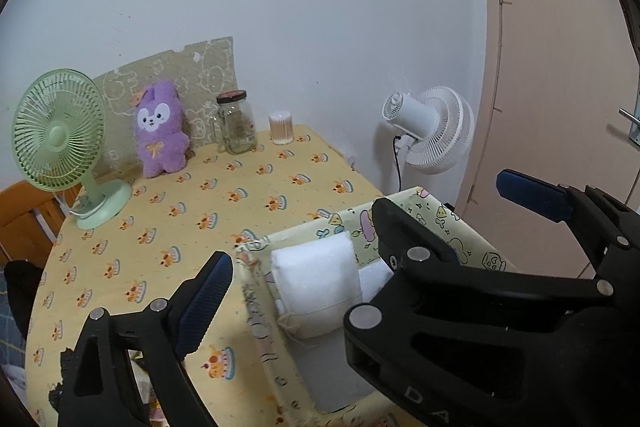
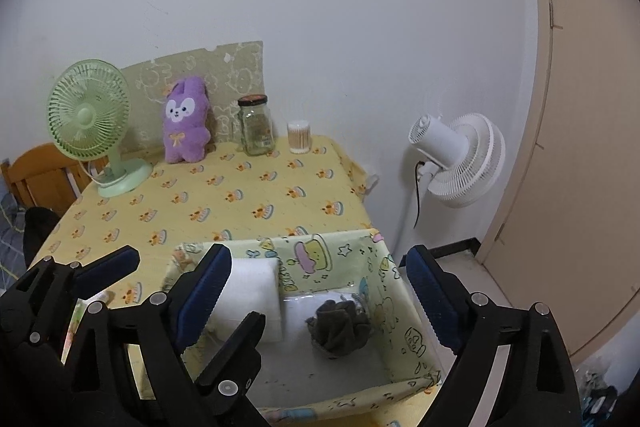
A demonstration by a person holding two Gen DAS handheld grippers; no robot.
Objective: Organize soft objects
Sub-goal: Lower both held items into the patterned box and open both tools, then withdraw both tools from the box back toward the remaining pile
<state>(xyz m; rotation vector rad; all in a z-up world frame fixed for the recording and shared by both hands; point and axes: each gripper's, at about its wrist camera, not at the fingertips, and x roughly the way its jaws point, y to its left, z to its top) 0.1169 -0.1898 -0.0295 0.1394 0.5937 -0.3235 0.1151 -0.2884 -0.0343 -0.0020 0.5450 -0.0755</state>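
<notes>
A pale yellow cloth printed with orange cakes [image 2: 240, 203] covers the counter. The yellow fabric cartoon-print bin [image 2: 384, 267] holds a white folded towel [image 2: 248, 291] and a grey bundled cloth [image 2: 340, 325]. The plush purple rabbit [image 2: 185, 125] has a white face, beside a mint-green desk fan [image 2: 90, 111].

Two fans [image 2: 89, 117], one plush [image 2: 186, 121], one jar [image 2: 256, 127].

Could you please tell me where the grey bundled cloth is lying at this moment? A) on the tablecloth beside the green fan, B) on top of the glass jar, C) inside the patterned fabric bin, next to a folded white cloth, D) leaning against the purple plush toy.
C: the right wrist view shows the grey bundled cloth resting on the floor of the patterned fabric bin, beside the folded white cloth.
</notes>
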